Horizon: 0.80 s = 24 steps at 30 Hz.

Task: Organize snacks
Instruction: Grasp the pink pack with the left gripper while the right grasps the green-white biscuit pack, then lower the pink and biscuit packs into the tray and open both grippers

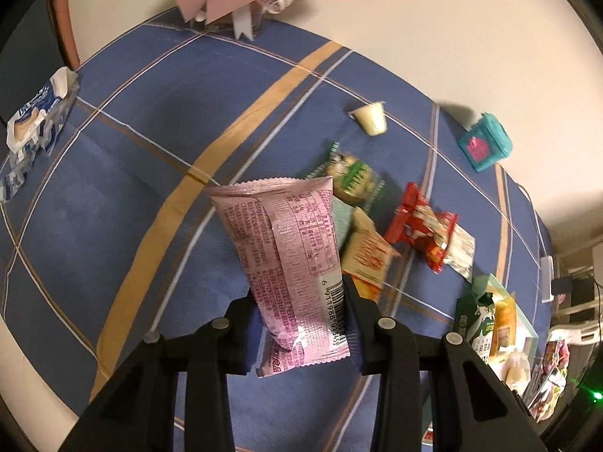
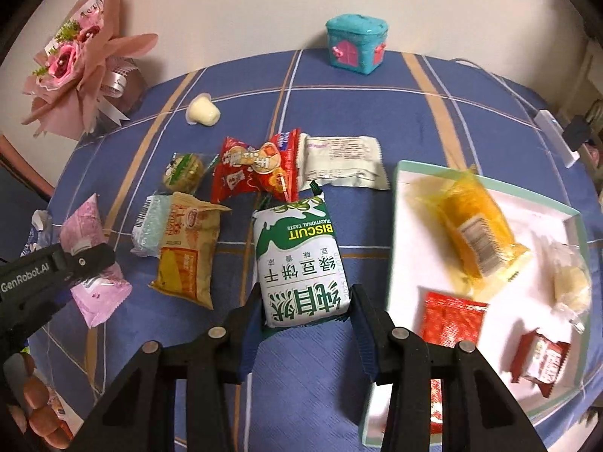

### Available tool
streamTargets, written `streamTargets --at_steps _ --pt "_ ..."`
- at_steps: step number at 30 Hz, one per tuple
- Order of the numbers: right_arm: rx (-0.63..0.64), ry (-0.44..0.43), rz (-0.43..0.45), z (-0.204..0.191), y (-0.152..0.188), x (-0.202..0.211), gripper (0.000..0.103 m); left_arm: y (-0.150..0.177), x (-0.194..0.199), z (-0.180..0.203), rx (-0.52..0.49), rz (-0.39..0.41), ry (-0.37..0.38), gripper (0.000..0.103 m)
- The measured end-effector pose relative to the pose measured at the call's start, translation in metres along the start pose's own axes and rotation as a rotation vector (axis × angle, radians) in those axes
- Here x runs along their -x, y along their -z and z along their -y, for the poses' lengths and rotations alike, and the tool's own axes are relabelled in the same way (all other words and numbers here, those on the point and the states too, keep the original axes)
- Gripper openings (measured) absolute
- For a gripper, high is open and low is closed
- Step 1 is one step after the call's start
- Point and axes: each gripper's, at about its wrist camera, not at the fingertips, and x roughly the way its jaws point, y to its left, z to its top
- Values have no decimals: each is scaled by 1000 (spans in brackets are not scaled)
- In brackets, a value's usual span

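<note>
Pointing steeply down, both grippers gripping packets.

The pink snack packet is showing glossy, crinkled plastic film with a crimped seal, and the green-and-white biscuit packet is looking smoother, its film catching a soft sheen. The left claw and the right claw are showing matt black plastic with dull metal pins. The blue checked tablecloth is lying matt and woven over the counter. The tray is looking like smooth white card.
</note>
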Motion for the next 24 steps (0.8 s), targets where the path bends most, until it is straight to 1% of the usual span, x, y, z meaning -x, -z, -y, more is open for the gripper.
streamTargets --at_steps 2,4,10,17,24 --pt "-2 9 3 6 6 10 46 3 1 11 -19 0 8 39" --pt "-6 17 1 6 4 8 46 8 1 21 -40 2 16 39" --pt "-39 42 2 27 8 22 46 24 15 54 -117 16 56 39" --pt "-82 64 21 58 10 42 47 44 21 101 -218 20 80 39" --pt "-152 84 28 99 10 55 47 70 16 149 -321 0 97 39"
